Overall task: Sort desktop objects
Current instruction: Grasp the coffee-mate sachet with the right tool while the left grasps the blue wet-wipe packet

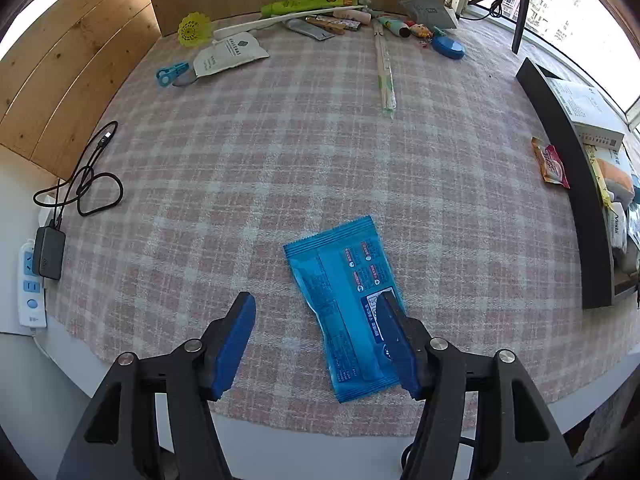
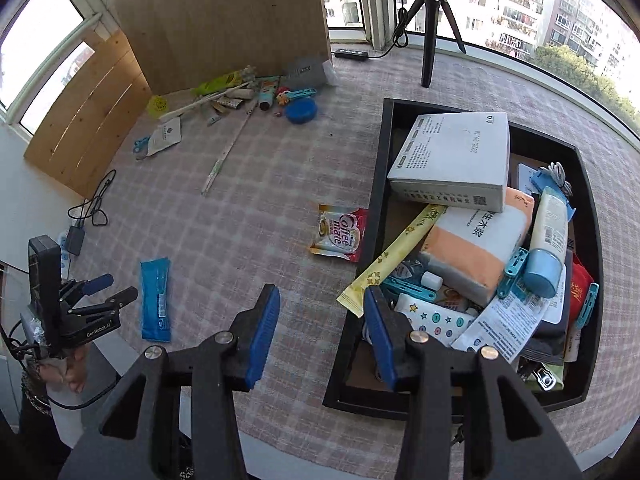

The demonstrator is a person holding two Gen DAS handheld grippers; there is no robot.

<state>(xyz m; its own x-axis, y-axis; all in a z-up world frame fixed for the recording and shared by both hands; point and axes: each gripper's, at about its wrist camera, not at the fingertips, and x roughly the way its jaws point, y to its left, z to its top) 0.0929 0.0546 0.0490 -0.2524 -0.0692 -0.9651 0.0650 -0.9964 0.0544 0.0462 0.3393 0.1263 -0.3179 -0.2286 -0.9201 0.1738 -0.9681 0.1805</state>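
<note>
A blue foil packet (image 1: 344,304) lies flat on the checked cloth near the table's front edge. My left gripper (image 1: 316,304) hangs over it, open; its right finger overlaps the packet's lower right part, and the pads grip nothing. In the right wrist view the same packet (image 2: 155,300) lies just right of the left gripper (image 2: 118,287). My right gripper (image 2: 320,296) is open and empty, with its right finger over the near left corner of the black tray (image 2: 384,200). The tray is heaped with boxes, tubes and clips. A Coffee mate sachet (image 2: 340,232) lies against the tray's left wall.
Several small items lie along the cardboard wall at the back: a yellow shuttlecock (image 1: 194,29), a green tube (image 1: 308,2), wrapped chopsticks (image 1: 385,68), a blue round case (image 1: 448,47), blue scissors (image 1: 172,74). A black cable (image 1: 86,176) and a power strip (image 1: 31,284) sit at the left edge. A tripod (image 2: 430,28) stands behind the tray.
</note>
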